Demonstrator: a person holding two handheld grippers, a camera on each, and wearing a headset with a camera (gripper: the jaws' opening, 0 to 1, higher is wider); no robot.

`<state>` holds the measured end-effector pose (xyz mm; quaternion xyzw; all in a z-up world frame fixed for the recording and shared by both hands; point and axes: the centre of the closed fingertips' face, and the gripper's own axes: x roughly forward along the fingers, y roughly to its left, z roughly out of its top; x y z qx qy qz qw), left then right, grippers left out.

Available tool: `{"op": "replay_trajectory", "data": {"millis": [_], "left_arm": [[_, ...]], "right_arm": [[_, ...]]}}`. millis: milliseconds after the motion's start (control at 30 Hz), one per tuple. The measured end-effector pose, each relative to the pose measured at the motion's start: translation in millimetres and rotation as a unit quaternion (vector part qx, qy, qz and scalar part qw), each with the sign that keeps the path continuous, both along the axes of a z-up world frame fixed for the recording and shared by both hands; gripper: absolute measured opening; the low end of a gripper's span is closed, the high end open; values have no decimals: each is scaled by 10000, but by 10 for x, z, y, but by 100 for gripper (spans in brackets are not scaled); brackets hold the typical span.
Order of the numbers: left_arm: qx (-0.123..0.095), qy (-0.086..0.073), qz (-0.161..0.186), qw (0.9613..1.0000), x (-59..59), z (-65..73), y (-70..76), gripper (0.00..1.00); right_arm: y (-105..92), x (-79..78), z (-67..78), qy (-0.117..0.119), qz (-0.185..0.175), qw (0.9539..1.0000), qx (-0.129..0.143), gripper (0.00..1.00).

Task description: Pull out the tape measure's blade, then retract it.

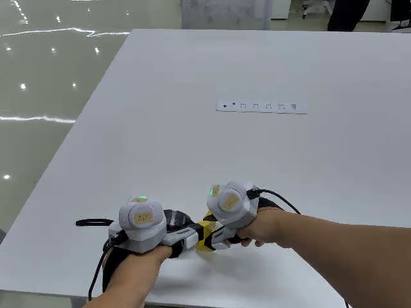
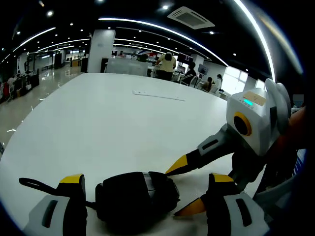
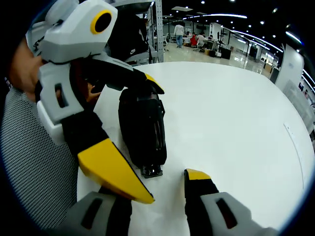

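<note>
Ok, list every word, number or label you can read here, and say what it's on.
White paper strip on the white table: small dark printed marks, too small to read.
Black tape measure: no label or numbers can be made out.
No text in these views is legible.

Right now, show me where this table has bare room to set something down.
Free: the table middle, from the paper strip down to the left gripper and right gripper; also beyond the strip and to both its sides. Crowded: the near edge, where both bunch around the tape measure and its strap.
</note>
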<state>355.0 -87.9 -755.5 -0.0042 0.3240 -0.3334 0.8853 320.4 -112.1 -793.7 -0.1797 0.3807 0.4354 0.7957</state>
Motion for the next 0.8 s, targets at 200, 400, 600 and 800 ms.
{"op": "replay_trajectory", "data": {"millis": [200, 400, 600, 800], "left_arm": [[-21, -113, -66, 9999, 5, 26, -45, 100], [171, -159, -65, 9997, 38, 14, 32, 100], [49, -204, -144, 9997, 98, 134, 31, 100], [52, -562, -970, 9937, 79, 326, -33, 100]], "right_arm": [[-125, -51, 13, 62, -170, 9998, 75, 57], [-258, -79, 70, 48, -493, 9985, 248, 76], [-306, -67, 244, -208, -775, 9950, 596, 91], [-457, -163, 339, -411, -884, 9934, 606, 92]]}}
